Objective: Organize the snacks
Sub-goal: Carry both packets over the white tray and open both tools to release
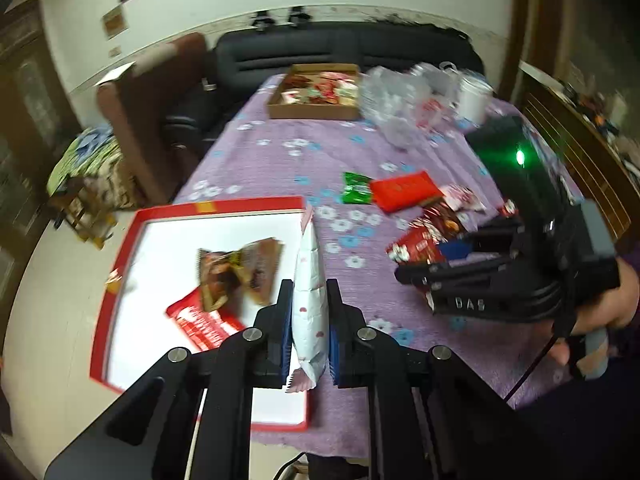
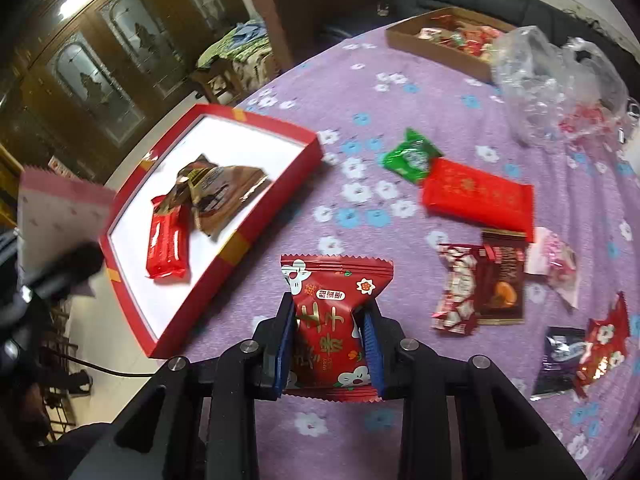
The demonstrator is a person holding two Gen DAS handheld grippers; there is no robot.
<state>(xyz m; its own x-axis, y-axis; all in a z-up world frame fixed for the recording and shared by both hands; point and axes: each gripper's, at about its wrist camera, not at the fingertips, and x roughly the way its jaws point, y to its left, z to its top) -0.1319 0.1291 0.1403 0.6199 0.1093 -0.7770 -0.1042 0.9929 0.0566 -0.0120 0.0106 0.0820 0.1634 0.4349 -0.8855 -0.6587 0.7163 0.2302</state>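
Observation:
My left gripper (image 1: 309, 300) is shut on a white and pink snack packet (image 1: 309, 280), held edge-on over the right rim of the red tray (image 1: 120, 264); the packet also shows in the right wrist view (image 2: 56, 208). The tray holds a brown packet (image 1: 236, 268) and a red bar (image 1: 204, 322). My right gripper (image 2: 330, 320) is shut on a red flowered snack packet (image 2: 328, 320) above the purple tablecloth, right of the tray (image 2: 280, 196). It shows in the left wrist view (image 1: 416, 268) too. Loose snacks lie on the cloth: a green packet (image 2: 410, 156), a red pack (image 2: 478, 196), and several small packets (image 2: 480, 284).
A brown cardboard box (image 1: 316, 112) of snacks stands at the far end of the table, with crumpled clear plastic bags (image 1: 396, 100) and a white cup (image 1: 474, 98) beside it. A black sofa (image 1: 340, 52) and a brown armchair (image 1: 152, 112) stand beyond the table.

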